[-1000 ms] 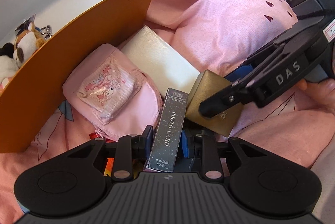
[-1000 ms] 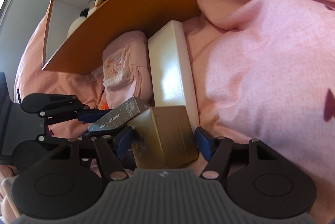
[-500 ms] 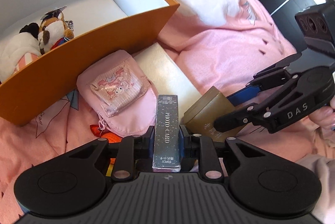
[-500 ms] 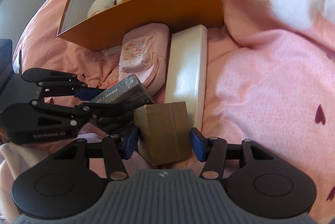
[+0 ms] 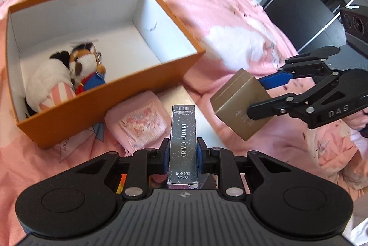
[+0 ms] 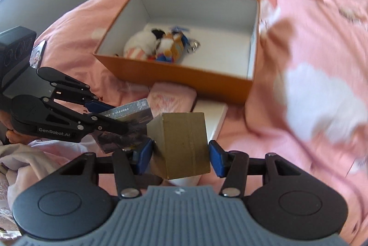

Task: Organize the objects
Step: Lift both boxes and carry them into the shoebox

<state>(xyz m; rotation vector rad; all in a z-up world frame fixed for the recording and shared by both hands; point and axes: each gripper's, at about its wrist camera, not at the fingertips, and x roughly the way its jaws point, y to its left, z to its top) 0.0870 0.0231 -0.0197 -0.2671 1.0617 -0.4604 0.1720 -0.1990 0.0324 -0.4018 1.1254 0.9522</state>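
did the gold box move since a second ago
Yes. The gold box, gripped in the right tool, rose off the bedding; it earlier lay against the white box.

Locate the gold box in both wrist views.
Left wrist: gold box at right of centre, clamped in the right gripper.
Right wrist: gold box low at centre, between that gripper's own pads.
Shared landmark: orange box with the plush toys, behind it.
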